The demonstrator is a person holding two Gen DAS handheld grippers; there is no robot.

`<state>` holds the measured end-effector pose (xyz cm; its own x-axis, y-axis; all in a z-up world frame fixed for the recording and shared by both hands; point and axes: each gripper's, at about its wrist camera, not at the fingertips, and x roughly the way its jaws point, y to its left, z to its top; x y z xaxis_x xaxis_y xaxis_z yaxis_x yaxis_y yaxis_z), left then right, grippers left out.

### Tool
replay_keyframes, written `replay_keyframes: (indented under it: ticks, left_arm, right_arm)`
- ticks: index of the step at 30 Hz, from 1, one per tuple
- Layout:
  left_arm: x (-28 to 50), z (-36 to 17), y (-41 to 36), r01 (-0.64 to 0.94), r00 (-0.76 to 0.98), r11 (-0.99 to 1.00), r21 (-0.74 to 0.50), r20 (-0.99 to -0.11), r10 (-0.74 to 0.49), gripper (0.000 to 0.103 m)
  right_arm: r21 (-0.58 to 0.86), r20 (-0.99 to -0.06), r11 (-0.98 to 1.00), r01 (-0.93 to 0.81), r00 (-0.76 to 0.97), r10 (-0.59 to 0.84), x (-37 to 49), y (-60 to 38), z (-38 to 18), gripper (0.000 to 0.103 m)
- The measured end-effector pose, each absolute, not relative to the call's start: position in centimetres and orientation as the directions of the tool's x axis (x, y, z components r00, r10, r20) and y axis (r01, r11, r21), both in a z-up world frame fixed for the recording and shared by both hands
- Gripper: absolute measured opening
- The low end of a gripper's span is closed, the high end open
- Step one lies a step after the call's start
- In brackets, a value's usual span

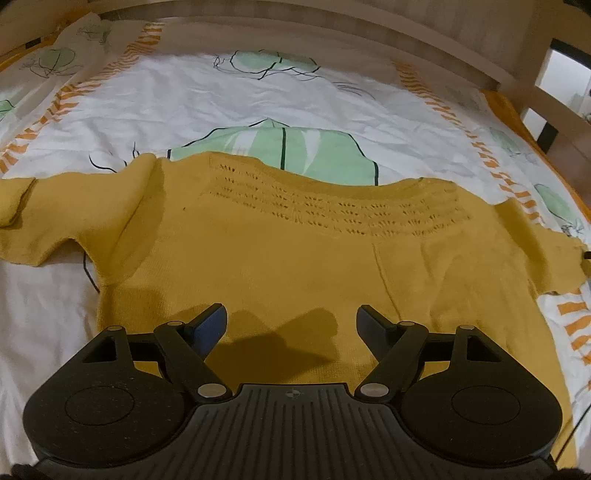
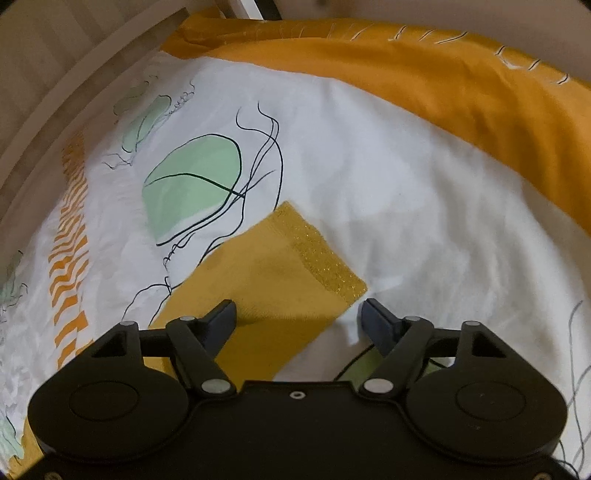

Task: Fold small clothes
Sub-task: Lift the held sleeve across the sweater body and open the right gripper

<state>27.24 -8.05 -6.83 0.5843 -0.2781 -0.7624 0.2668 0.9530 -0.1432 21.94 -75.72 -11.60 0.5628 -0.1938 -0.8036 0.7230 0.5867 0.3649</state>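
1. We see a mustard-yellow knit sweater (image 1: 295,258) spread flat on a bed, across a white sheet (image 1: 184,103) w/ green leaf shapes, black line drawing & orange striped bands
2. Sweater lies w/ its open-stitch yoke on the far side of the left wrist view; one sleeve (image 1: 40,218) runs off to the left of that view, its cuff end turned over, the other goes off to the right
3. Our left gripper (image 1: 291,325) is above the sweater's near part, jaws spread wide, nothing between them; its shadow falls on the knit just ahead. We can't tell if the fingertips touch the cloth
4. Right wrist view: a sleeve end w/ ribbed glittery cuff (image 2: 317,251) lies flat on the sheet, pointing away & to the right
5. Our right gripper (image 2: 298,317) is also spread apart, gripping nothing; left finger (image 2: 221,321) is over the sleeve fabric, the other over bare sheet just beside the cuff corner
6. An orange bedding edge (image 2: 461,85) curves along the far side of the right view; pale wooden bed frame (image 1: 369,33) sits behind the sheet in the left view
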Motion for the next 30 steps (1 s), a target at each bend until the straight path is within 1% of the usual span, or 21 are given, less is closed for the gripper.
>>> replay_keyframes:
  ticks: [1,2,4,5,6,8,10,13,17,21,27,30]
  left_arm:
    - [27.2,-6.8,-8.0,0.265,0.585,0.954,-0.143,-0.762,-0.277,0.076]
    - [27.2,-6.8,-8.0,0.267,0.584,0.953,-0.142,-0.763,-0.277,0.076]
    - [27.2,-6.8,-8.0,0.265,0.585,0.954,-0.139,-0.764,-0.274,0.076]
    - [27.2,-6.7,-8.0,0.265,0.585,0.954,-0.139,-0.763,-0.274,0.076]
    - [27.2,-6.7,-8.0,0.265,0.585,0.954,-0.140,-0.763,-0.274,0.076]
    - [27.2,-6.5,-8.0,0.262,0.585,0.955,-0.138,-0.764,-0.271,0.076]
    - [27.2,-6.0,-7.9,0.256,0.589,0.957,-0.138,-0.763,-0.267,0.076]
    - [27.1,-5.1,-7.6,0.248,0.592,0.958,-0.148,-0.759,-0.270,0.076]
    - [27.0,-3.6,-7.4,0.233,0.603,0.963,-0.132,-0.757,-0.250,0.076]
    - [27.2,-2.8,-7.2,0.229,0.581,0.971,-0.071,-0.790,-0.195,0.076]
    - [27.5,-2.1,-6.0,0.226,0.553,0.971,-0.072,-0.811,-0.189,0.076]
    - [27.5,-1.4,-5.5,0.234,0.547,0.969,-0.084,-0.812,-0.203,0.076]
  right_arm:
    - [0.372,-0.798,0.583,0.722,0.570,-0.197,21.9,-75.8,-11.6,0.076]
    - [0.375,-0.795,0.581,0.722,0.573,-0.199,21.9,-75.9,-11.7,0.069]
    - [0.381,-0.790,0.588,0.713,0.582,-0.194,22.1,-76.0,-11.6,0.041]
    - [0.408,-0.780,0.592,0.695,0.602,-0.169,22.2,-76.0,-11.4,0.010]
    - [0.413,-0.779,0.592,0.692,0.605,-0.164,22.4,-75.8,-11.1,0.011]
    - [0.340,-0.787,0.644,0.685,0.582,-0.204,22.8,-74.9,-9.7,0.010]
    - [0.295,-0.782,0.657,0.694,0.571,-0.251,22.4,-74.6,-8.2,0.009]
    - [0.302,-0.760,0.618,0.726,0.574,-0.303,20.9,-74.9,-5.8,0.009]
    - [0.291,-0.725,0.630,0.720,0.596,-0.346,19.4,-74.0,-2.0,0.009]
    - [0.289,-0.681,0.689,0.664,0.649,-0.340,19.8,-71.3,2.2,0.009]
    - [0.305,-0.610,0.801,0.516,0.751,-0.252,22.3,-64.5,7.9,0.009]
    - [0.312,-0.594,0.842,0.440,0.782,-0.188,23.7,-60.6,9.9,0.009]
